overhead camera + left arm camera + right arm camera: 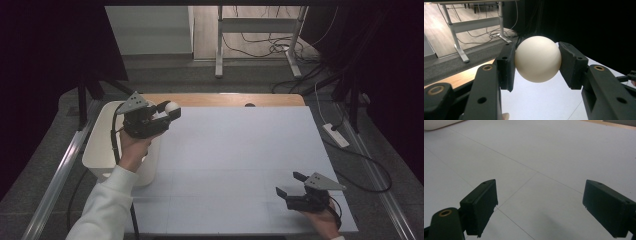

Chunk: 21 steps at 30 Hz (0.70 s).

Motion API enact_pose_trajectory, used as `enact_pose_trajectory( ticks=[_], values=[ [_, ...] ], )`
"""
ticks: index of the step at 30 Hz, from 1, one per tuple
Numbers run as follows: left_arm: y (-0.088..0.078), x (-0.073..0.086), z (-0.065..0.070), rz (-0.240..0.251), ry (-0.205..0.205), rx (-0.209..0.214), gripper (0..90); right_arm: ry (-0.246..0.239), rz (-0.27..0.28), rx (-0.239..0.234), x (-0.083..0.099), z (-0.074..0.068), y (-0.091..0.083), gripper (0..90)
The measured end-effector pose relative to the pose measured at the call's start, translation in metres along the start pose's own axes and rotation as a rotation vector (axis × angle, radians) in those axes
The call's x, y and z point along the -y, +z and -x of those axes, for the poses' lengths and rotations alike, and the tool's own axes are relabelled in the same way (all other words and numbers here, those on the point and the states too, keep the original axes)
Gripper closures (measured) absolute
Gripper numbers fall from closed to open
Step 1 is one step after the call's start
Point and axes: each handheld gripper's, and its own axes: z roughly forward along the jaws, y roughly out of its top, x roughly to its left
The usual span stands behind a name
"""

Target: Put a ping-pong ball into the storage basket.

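- Two claws are in play over the white worktop (pixel 240 165).
- Left claw (pixel 169 111) is clenched on a white ball (pixel 173 106), pads pressing both its sides, held in the air above the worktop's far left corner, just beside the white bin (pixel 97 150) at the left edge.
- Right claw (pixel 290 183) hovers near the worktop's near right corner, jaws spread wide, nothing between them.
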Motion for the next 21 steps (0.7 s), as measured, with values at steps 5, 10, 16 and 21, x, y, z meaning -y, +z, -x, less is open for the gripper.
enact_pose_trajectory(
  ticks=[5,10,16,21],
  values=[
    [-0.004,-0.001,-0.004,0.001,-0.001,-0.017,50.9,0.000,0.000,0.001,0.000,0.000,0.000,12.5],
    [-0.008,-0.001,-0.007,0.006,-0.002,-0.032,50.9,-0.001,0.000,0.001,0.000,0.000,0.000,12.6],
    [-0.013,0.000,-0.012,-0.002,-0.002,-0.056,50.9,0.000,0.000,0.002,0.000,0.000,0.000,12.6],
    [-0.018,0.002,-0.020,-0.002,-0.013,-0.081,50.9,-0.001,0.000,0.002,0.000,0.000,0.000,12.5]
  ],
)
